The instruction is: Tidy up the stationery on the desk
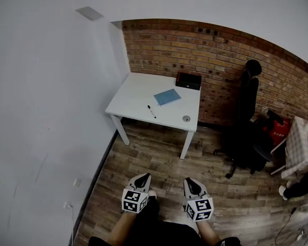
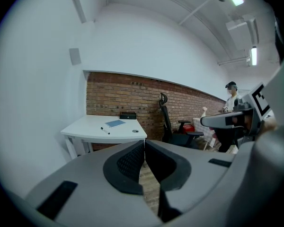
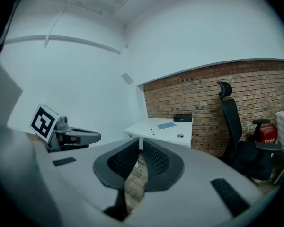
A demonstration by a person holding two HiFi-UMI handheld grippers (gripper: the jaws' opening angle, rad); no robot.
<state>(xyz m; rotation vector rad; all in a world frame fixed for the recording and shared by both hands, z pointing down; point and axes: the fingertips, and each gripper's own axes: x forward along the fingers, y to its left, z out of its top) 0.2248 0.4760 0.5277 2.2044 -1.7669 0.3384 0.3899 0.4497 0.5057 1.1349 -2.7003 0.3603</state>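
Room: white wall (image 1: 46, 117) on the left, brick wall (image 1: 215, 50) behind, wood-plank floor (image 1: 154, 158). White desk (image 1: 136, 94) stands in their corner, with a black office chair (image 1: 246, 132) to its right. On the desk:
- black box (image 1: 188, 80) at the back right corner
- blue notebook (image 1: 167, 97) just in front of it
- black pen (image 1: 151, 111) toward the front edge
- small round grey item (image 1: 186, 119) at the front right corner

Left gripper (image 1: 143, 177) and right gripper (image 1: 191, 181) are over the floor, well apart from the desk, jaws closed together, nothing held.

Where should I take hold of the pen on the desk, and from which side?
I'd grip the pen mid-barrel, coming straight down from above. It lies flat and slanted on the desk, thin, with bare top around it and the notebook apart.
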